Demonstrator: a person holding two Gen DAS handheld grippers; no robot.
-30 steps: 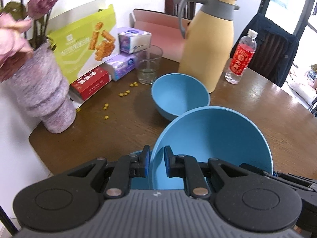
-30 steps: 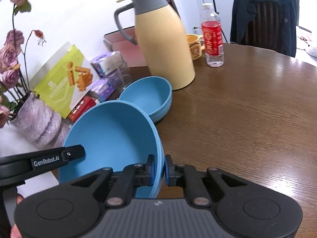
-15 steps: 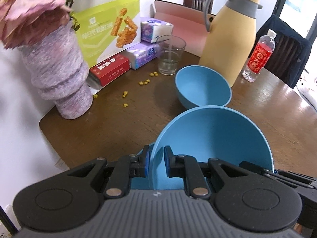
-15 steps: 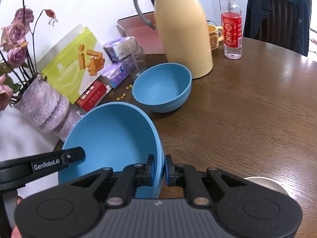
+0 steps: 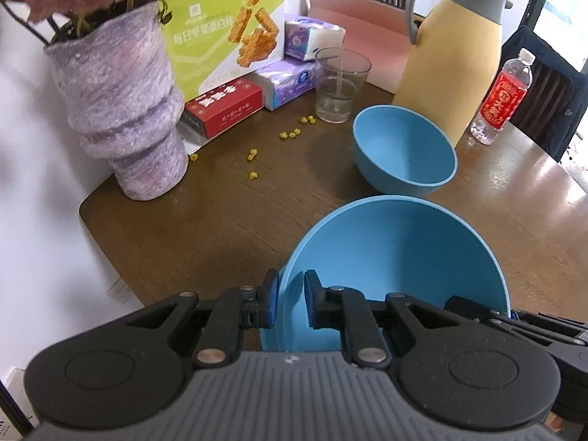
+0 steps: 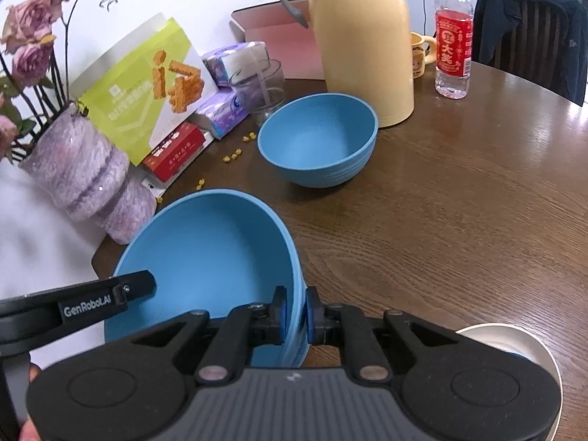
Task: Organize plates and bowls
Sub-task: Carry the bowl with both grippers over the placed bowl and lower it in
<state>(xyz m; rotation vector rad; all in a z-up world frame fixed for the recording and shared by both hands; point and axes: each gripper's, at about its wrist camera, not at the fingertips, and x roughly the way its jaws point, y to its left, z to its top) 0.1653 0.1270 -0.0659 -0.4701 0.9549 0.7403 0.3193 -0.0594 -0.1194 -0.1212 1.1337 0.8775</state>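
Both tools carry one large blue bowl [image 5: 397, 257] between them, above the worktop [image 6: 459, 202] near its front-left edge. The left tool [image 5: 288, 303] is narrowed onto the bowl's left rim, one pad outside and one inside; the right tool [image 6: 294, 310] pinches the opposite rim in the same way. The bowl hangs tilted, its mouth turned toward the cameras.

The step in hand looks like the carry toward the second blue bowl [image 6: 318, 143], which sits upright further back on the worktop, just in front of the yellow jug [image 6: 362, 44]. Ridges on its outer wall suggest it may already be a nested stack, though that is hard to tell from here. The next move probably calls for levelling the carried bowl, centring it over the resting one, lowering it in, and only then widening both tools together.

Both blue bowls are empty. The drinking glass [image 5: 341, 84] behind them seems to hold a little clear liquid. The water bottle [image 6: 452, 36] at the back is partly full. A white dish's rim [image 6: 522, 338] shows at the near right edge; its contents are hidden.
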